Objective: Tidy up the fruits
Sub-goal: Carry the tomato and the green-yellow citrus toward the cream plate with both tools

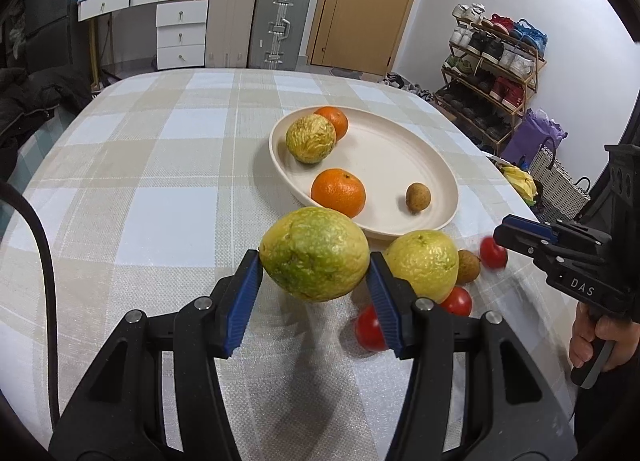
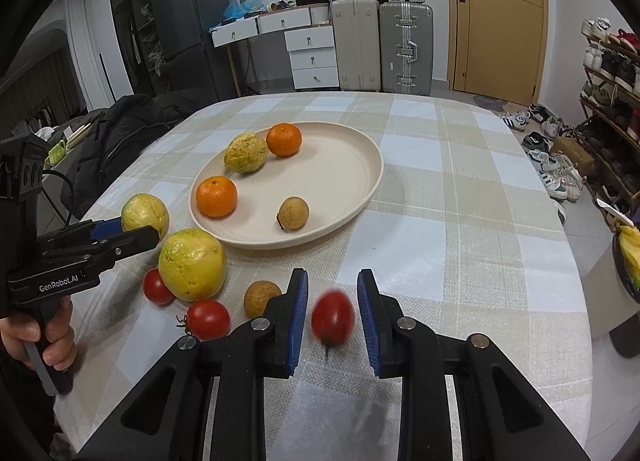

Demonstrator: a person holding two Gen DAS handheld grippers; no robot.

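My left gripper (image 1: pixel 314 259) is shut on a yellow-green fruit (image 1: pixel 314 253), which hangs just above the cloth in front of the cream plate (image 1: pixel 400 234). The plate holds two oranges (image 1: pixel 339 192), another yellow-green fruit (image 1: pixel 310 138) and a brown longan (image 1: pixel 418 197). My right gripper (image 2: pixel 332 281) has a small red tomato (image 2: pixel 333 321) between its blue pads; the tomato looks blurred. Between the grippers on the cloth lie a third yellow-green fruit (image 2: pixel 192 264), two tomatoes (image 2: pixel 208 319) and a longan (image 2: pixel 260 298).
A checked cloth covers the table (image 2: pixel 440 221). A dark coat (image 2: pixel 120 141) lies at its left edge. A shoe rack (image 1: pixel 496 61) and bags stand to the right, with suitcases and drawers behind. A hand (image 2: pixel 52 341) grips the left gripper's handle.
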